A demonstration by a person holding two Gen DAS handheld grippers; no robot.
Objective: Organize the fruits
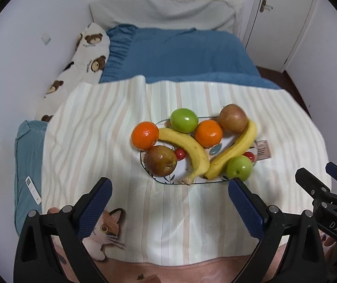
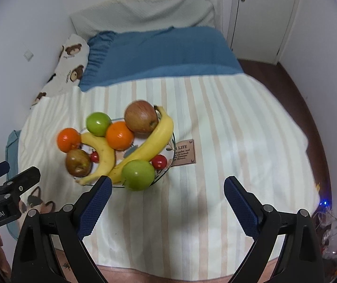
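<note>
Two bananas [image 1: 187, 151] cross mid plate [image 1: 180, 178] on bed [image 1: 97, 122]; apples, oranges, small red fruits around them. Bananas soft, bruise easily, grip mid-body; apples firm, slick, round, likely to roll. Left hand-held gripper [image 1: 169, 202] and right hand-held gripper [image 2: 168, 200] both wide, empty, near plate. Blanket patch [image 2: 183, 152] reads "LIFE".

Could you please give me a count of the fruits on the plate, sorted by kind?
Bananas: 2
Oranges: 2
Green apples: 2
Red-brown apples: 2
Small red fruits: 2
Total: 10
</note>
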